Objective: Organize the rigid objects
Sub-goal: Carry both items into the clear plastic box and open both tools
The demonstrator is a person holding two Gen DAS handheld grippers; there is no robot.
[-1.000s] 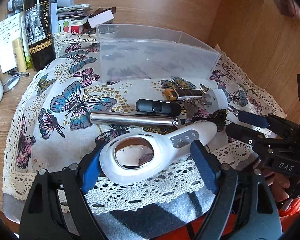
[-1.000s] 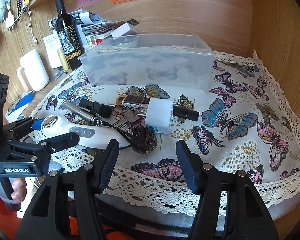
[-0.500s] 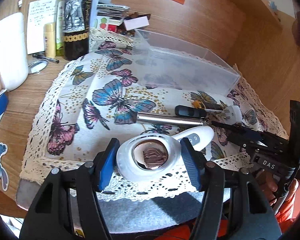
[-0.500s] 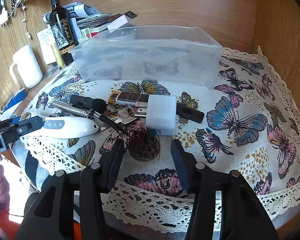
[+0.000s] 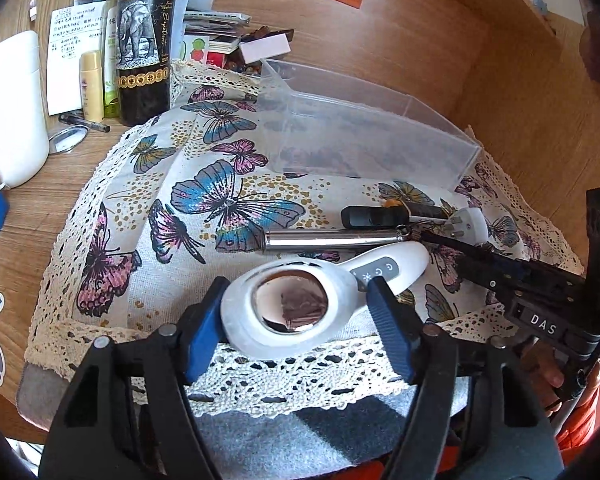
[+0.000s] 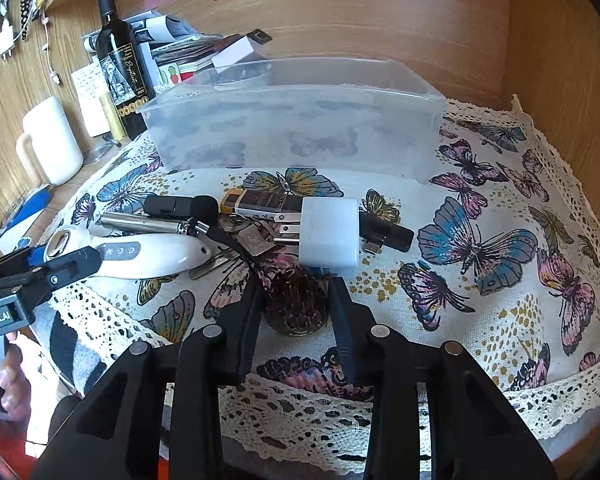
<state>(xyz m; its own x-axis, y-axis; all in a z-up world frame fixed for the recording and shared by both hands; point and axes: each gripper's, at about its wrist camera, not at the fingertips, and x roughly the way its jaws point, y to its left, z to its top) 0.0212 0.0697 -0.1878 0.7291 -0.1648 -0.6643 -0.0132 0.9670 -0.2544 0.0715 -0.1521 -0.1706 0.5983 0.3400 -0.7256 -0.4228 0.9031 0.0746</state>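
A white handheld magnifier [image 5: 292,308] lies at the near edge of the butterfly cloth [image 5: 204,200]. My left gripper [image 5: 297,280] is shut on its round head, a blue pad against each side. In the right wrist view a dark pine-cone ornament [image 6: 296,304] stands between the fingers of my right gripper [image 6: 296,284]. The jaws are closing and the pads meet its sides. Behind it lie a white plug adapter [image 6: 330,232], a lighter [image 6: 260,202], keys [image 6: 252,236], a black microphone [image 6: 176,206] and a silver tube [image 5: 332,240]. A clear plastic bin [image 6: 292,128] stands at the back.
A wine bottle [image 5: 144,40], a white mug [image 5: 12,108], a small round mirror [image 5: 68,136] and stacked papers crowd the wooden desk left of the cloth. Wooden walls close in behind and to the right. The cloth's right half [image 6: 500,240] is bare.
My left gripper narrowed onto the magnifier's head and swung a little, bringing the mug into view. My right gripper slid forward around the pine-cone ornament and its fingers drew in.
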